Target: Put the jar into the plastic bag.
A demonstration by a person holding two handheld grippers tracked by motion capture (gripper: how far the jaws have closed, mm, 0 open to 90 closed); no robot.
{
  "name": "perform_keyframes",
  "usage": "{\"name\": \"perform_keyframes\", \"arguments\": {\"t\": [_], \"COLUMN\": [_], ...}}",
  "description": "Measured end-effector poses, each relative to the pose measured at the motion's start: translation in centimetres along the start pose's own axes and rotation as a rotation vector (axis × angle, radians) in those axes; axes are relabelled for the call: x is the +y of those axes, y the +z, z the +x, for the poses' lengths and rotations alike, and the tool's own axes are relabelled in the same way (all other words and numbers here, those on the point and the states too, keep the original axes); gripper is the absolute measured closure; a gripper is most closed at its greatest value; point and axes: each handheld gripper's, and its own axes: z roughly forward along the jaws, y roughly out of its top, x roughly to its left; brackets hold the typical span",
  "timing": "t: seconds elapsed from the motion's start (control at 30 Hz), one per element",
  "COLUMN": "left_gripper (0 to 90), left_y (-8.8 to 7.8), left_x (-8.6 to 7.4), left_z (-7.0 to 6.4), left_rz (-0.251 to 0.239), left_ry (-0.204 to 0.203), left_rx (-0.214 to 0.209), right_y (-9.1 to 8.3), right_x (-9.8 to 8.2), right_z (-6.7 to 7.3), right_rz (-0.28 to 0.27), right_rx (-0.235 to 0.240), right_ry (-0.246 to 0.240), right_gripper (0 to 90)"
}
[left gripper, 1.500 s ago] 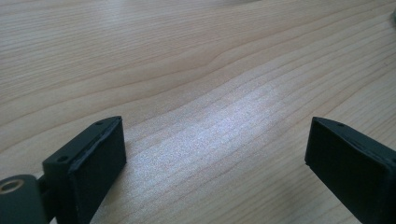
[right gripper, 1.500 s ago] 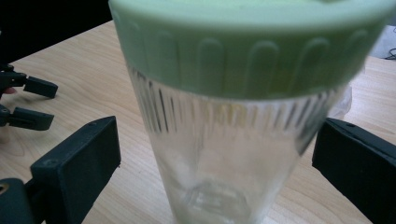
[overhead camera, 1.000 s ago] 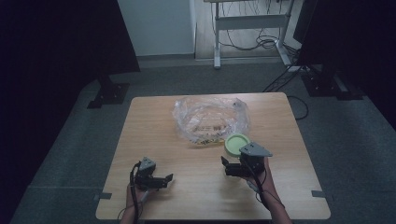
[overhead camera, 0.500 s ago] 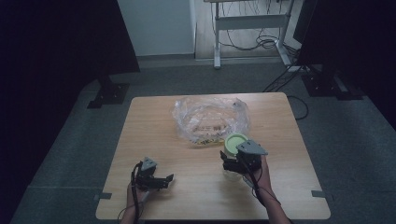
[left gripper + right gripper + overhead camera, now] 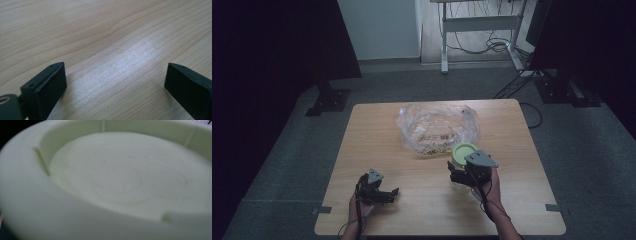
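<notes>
A pale green round lid (image 5: 464,151) tops a clear jar (image 5: 457,183) at the table's right front. My right gripper (image 5: 463,176) is closed around that jar, just in front of the plastic bag. In the right gripper view the green lid (image 5: 120,177) sits so close that it hides the jaws. My left gripper (image 5: 381,193) rests low at the left front of the wooden table (image 5: 372,135). It stands open (image 5: 115,75) with only bare wood between its black fingers (image 5: 50,85).
A crumpled clear plastic bag (image 5: 437,127) with printed contents lies at the middle back of the table. Dark floor surrounds the table. A metal desk frame with cables (image 5: 477,25) stands beyond it, and black stands flank both sides.
The right gripper and the green-lidded jar have shifted slightly left, toward the bag. The left gripper has stayed put.
</notes>
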Motion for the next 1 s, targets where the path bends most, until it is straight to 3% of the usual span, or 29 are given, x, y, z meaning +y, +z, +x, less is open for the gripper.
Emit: {"name": "perform_keyframes", "arguments": {"t": [0.13,0.83,1.0], "left_gripper": [3.3,3.2,3.2], "left_y": [0.11,0.12,0.13], "left_x": [0.04,0.06,0.06], "left_z": [-0.26,-0.24,-0.25], "left_rz": [0.008,0.008,0.008], "left_ry": [0.019,0.018,0.017], "left_rx": [0.012,0.012,0.012], "right_y": [0.01,-0.23,-0.61], "right_x": [-0.08,-0.12,0.06], "right_z": [0.02,-0.57,-0.36], "right_rz": [-0.009,-0.025,-0.046], "right_rx": [-0.001,-0.012,-0.023], "right_ry": [0.001,0.011,-0.009], "right_gripper": [10.6,10.7,10.6]}}
